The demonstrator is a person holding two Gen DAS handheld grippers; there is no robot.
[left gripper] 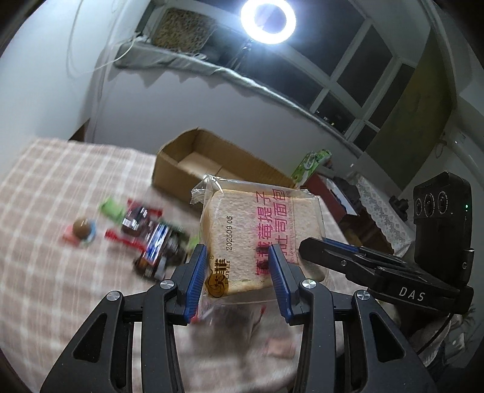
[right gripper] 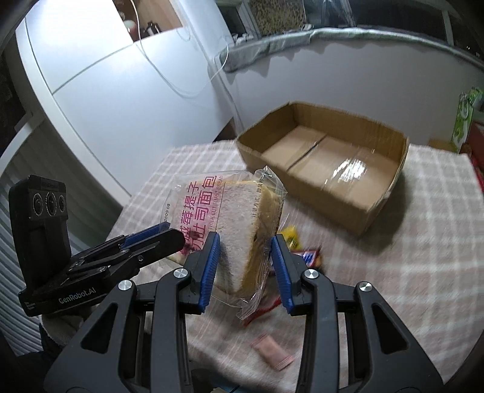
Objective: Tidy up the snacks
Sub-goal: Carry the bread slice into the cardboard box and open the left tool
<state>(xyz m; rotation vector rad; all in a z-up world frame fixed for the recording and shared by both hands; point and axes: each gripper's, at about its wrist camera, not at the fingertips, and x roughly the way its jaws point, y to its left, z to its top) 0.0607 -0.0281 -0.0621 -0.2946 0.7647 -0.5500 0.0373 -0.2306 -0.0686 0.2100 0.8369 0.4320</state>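
Ring light (left gripper: 268, 20): lit, high above the gripper and far beyond it, in front of a dark window (left gripper: 357, 75).
Window ledge cover (left gripper: 193, 62): grey cloth along the sill, above and beyond the gripper, with thin white cables (right gripper: 181, 81) hanging down the wall.
Checked cloth (right gripper: 423, 211): pink and white, spread below the gripper and reaching out ahead of it.
Green package (left gripper: 310, 163): ahead and to the right of the gripper, off the cloth's far edge.
Lace runner (left gripper: 381, 208): to the right, draped over dark furniture.
White cabinet (right gripper: 90, 90): left and above the gripper in the right wrist view.
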